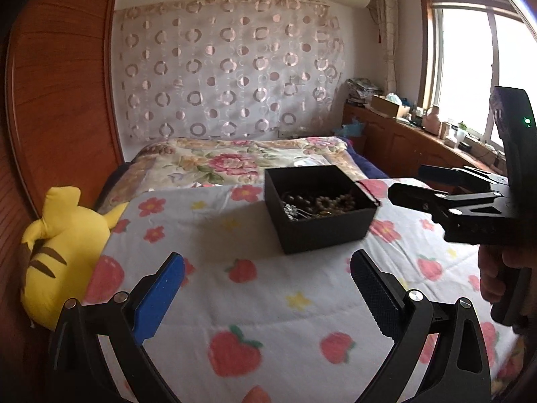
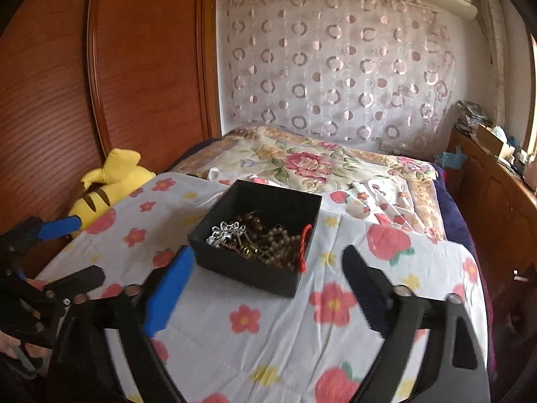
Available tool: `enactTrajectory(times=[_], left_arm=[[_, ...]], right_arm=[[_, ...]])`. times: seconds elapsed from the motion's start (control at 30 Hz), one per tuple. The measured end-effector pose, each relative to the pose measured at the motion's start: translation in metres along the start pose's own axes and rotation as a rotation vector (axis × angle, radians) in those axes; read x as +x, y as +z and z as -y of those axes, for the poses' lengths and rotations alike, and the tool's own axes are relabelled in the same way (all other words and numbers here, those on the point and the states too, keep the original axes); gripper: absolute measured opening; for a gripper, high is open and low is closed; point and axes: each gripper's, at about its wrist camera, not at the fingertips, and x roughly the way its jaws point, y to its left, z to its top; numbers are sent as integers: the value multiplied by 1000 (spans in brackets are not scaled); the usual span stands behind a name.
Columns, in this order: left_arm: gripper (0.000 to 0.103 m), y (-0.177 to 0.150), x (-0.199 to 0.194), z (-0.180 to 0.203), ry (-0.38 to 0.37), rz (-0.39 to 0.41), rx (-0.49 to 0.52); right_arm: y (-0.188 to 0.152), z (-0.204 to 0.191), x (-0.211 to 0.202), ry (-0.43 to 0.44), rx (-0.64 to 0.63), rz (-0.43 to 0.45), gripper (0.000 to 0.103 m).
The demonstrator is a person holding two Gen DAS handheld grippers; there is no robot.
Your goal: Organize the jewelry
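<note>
A black open box point(image 1: 320, 225) sits on the strawberry-print sheet point(image 1: 255, 302). It holds tangled jewelry point(image 2: 258, 240): brown bead strands, a silver chain and a red cord. My left gripper point(image 1: 266, 275) is open and empty, a little short of the box and to its left. It also shows at the left edge of the right wrist view point(image 2: 72, 250). My right gripper point(image 2: 266, 268) is open and empty, its fingers either side of the box's near wall. In the left wrist view it point(image 1: 406, 183) reaches in from the right, tips near the box's right corner.
A yellow plush toy point(image 1: 60, 252) lies at the sheet's left edge against the wooden wardrobe point(image 1: 60, 84). A floral quilt point(image 1: 235, 163) covers the bed behind. A wooden sideboard point(image 1: 412, 144) with clutter stands at the right under the window.
</note>
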Motion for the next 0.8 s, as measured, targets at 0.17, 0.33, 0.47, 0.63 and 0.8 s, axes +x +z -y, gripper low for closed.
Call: enactTrajectory(times=[0.17, 0.33, 0.47, 0.63, 0.8], left_arm=[[95, -7, -26, 12, 4, 23, -3], [95, -7, -54, 22, 19, 43, 12], [95, -7, -73, 29, 27, 61, 29], [95, -13, -89, 36, 27, 78, 30], [95, -17, -96, 41, 26, 86, 40]], right_arm=[[-7, -7, -34, -16, 20, 49, 101], [-14, -19, -77, -42, 55, 127, 101], [-25, -28, -110, -55, 77, 181, 101], [-45, -32, -140, -106, 99, 219, 101], [-63, -32, -145, -136, 123, 213, 101]])
